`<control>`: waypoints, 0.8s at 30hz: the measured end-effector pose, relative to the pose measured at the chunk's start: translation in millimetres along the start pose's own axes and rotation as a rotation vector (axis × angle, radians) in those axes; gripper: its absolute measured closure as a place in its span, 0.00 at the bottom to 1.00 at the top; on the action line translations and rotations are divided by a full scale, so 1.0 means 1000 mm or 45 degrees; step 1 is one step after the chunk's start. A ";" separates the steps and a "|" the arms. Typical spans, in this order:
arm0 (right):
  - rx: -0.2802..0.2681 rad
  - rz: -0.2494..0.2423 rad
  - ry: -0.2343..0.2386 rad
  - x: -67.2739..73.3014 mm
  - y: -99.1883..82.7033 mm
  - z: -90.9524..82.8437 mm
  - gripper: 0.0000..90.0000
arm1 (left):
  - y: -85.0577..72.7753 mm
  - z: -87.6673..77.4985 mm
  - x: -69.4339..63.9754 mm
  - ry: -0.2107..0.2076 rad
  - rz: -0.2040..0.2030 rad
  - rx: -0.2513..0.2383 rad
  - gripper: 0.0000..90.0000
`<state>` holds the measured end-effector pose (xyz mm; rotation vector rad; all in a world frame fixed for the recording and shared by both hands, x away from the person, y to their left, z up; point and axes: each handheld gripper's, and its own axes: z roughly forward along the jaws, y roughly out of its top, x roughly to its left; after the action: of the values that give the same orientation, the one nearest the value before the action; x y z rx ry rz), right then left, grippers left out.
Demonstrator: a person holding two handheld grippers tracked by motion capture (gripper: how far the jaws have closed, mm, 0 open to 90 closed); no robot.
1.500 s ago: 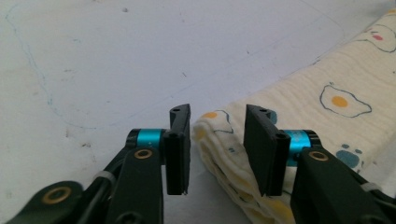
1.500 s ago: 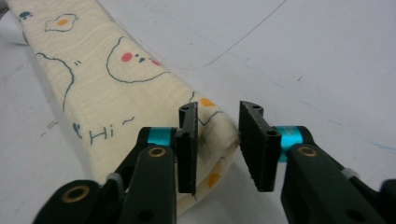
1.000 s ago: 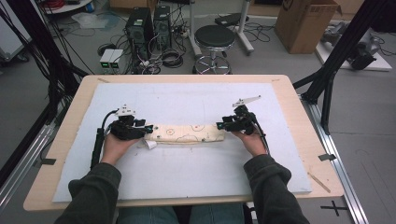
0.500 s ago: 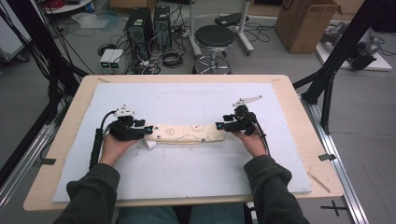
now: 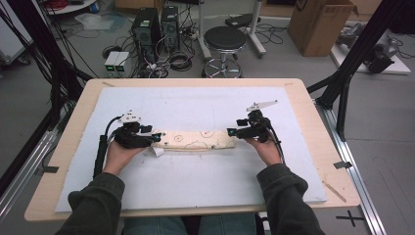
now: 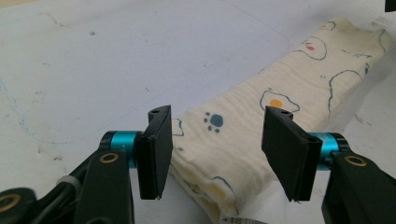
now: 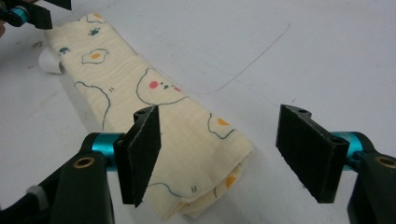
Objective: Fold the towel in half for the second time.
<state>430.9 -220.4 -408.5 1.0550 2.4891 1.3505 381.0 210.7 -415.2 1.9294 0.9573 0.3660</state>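
Surface: white sheet [image 5: 195,186] covers my tabletop [image 5: 313,122].
Cloth: folded cloth [image 5: 198,140], cream with prints, lies flat in the middle between both grippers.
Left gripper [image 6: 219,154]: jaws just opened, astride one end, not pressing.
Right gripper [image 7: 219,154]: jaws just opened, the other end beside one pad.
Handling: I judge it light, soft, floppy; better take the thick folded ends.

The high view looks forward and down from above the person's side onto the whole wooden counter [image 5: 313,122]. Each gripper view sits low and close, looking along its own jaws from opposite ends of the long folded cream cloth with egg and paw prints [image 5: 198,140] [image 6: 261,126] [image 7: 154,116], which all three views share.
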 end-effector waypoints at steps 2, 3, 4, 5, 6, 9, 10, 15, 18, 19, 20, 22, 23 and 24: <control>-0.001 0.001 0.000 0.000 0.000 -0.001 0.31 | 0.000 -0.002 -0.001 -0.004 0.002 0.000 0.47; 0.002 0.002 0.000 0.000 0.000 -0.002 0.30 | 0.000 -0.003 -0.001 -0.006 0.001 -0.008 0.47; 0.005 0.011 0.001 0.001 0.000 -0.002 0.30 | 0.000 -0.004 -0.001 -0.008 0.004 -0.006 0.46; 0.008 0.007 0.000 0.000 -0.001 -0.003 0.29 | 0.000 -0.005 -0.002 -0.011 0.003 -0.008 0.46; 0.008 0.006 0.001 0.000 -0.001 -0.003 0.28 | 0.000 -0.006 -0.002 -0.013 0.010 -0.005 0.46; 0.009 0.018 -0.005 0.002 -0.002 -0.004 0.25 | 0.000 -0.008 -0.004 -0.018 0.016 -0.009 0.43; 0.006 0.016 -0.015 0.002 -0.002 -0.005 0.24 | 0.000 -0.009 -0.005 -0.019 0.020 -0.011 0.42; -0.003 0.018 -0.028 0.004 -0.007 -0.006 0.23 | 0.001 -0.012 -0.009 -0.025 0.035 -0.014 0.40; -0.008 0.019 -0.031 0.005 -0.011 -0.009 0.22 | 0.002 -0.014 -0.012 -0.029 0.048 -0.014 0.39; -0.015 0.016 -0.034 0.005 -0.012 -0.009 0.21 | 0.002 -0.015 -0.013 -0.029 0.056 -0.012 0.39; -0.020 0.014 -0.037 0.006 -0.013 -0.010 0.21 | 0.002 -0.015 -0.015 -0.028 0.055 -0.013 0.39; -0.008 0.023 -0.036 0.006 -0.014 -0.012 0.19 | 0.001 -0.017 -0.016 -0.029 0.067 -0.013 0.38; -0.009 0.022 -0.036 0.007 -0.014 -0.013 0.19 | 0.000 -0.018 -0.017 -0.025 0.066 -0.022 0.38; -0.014 0.019 -0.033 0.008 -0.014 -0.014 0.19 | -0.002 -0.019 -0.017 -0.026 0.064 -0.028 0.38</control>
<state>412.0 -230.2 -409.6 1.0837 2.4574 1.3437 357.8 209.5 -404.7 1.9365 0.8895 0.3835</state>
